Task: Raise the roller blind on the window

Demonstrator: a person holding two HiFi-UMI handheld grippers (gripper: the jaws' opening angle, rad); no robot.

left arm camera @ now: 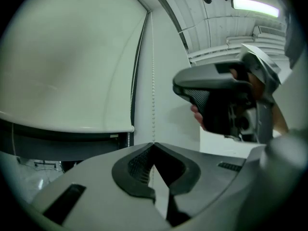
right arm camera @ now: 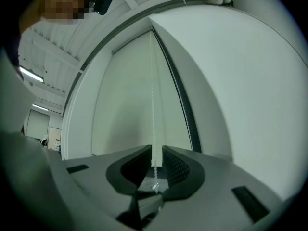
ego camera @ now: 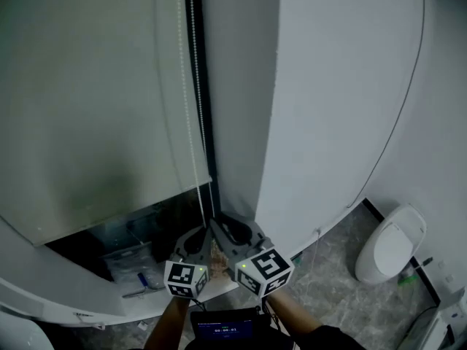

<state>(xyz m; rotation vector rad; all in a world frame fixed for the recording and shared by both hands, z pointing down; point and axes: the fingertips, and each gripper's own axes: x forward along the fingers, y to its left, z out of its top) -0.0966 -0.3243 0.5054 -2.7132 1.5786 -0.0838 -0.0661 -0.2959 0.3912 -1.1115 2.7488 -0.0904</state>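
Note:
The pale roller blind (ego camera: 87, 108) hangs most of the way down the window, its bottom bar just above the sill. Its white bead chain (ego camera: 191, 86) runs down beside the dark frame. Both grippers meet at the chain's lower end. My left gripper (ego camera: 203, 232) is shut on the bead chain (left arm camera: 153, 81), which enters its closed tips (left arm camera: 153, 146). My right gripper (ego camera: 225, 226) sits close beside it, slightly higher, and shows at the right of the left gripper view (left arm camera: 185, 88). Its jaws (right arm camera: 154, 150) stand a little apart with the chain (right arm camera: 153, 90) running between them, not pinched.
A white wall (ego camera: 328, 86) stands right of the window, with a thin cable (ego camera: 398, 122) curving down it. A toilet (ego camera: 390, 243) stands on the grey marbled floor (ego camera: 328, 290) at lower right. The sill (ego camera: 135, 268) under the blind holds plastic wrap and small items.

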